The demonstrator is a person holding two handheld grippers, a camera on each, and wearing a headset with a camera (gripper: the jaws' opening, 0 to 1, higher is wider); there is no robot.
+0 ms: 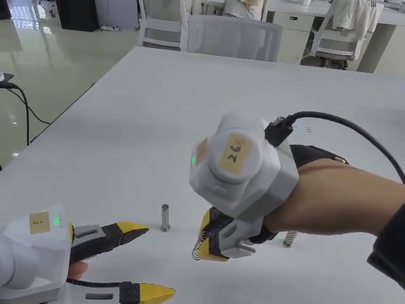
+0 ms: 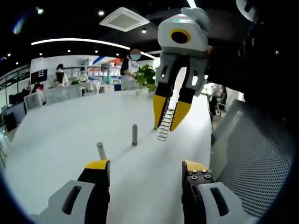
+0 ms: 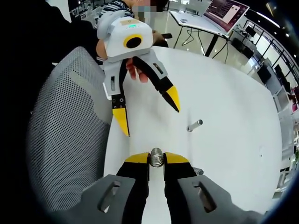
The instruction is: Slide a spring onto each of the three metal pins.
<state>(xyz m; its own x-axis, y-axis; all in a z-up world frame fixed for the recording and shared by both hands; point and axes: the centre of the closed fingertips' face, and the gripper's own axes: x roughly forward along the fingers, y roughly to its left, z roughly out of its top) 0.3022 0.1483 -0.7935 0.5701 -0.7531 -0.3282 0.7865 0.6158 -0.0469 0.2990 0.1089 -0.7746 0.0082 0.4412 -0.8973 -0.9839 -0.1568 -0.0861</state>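
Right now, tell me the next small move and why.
Probably shift the right claw so its spring lines up over the bare pin. The claw is shut on the spring, and that pin stands upright and uncovered just beside it.

Bright, even light, soft shadows, sharp focus — fisheye bending at edges.

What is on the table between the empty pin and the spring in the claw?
Nothing: in the head view just bare table separates the pin from the spring in the right gripper.
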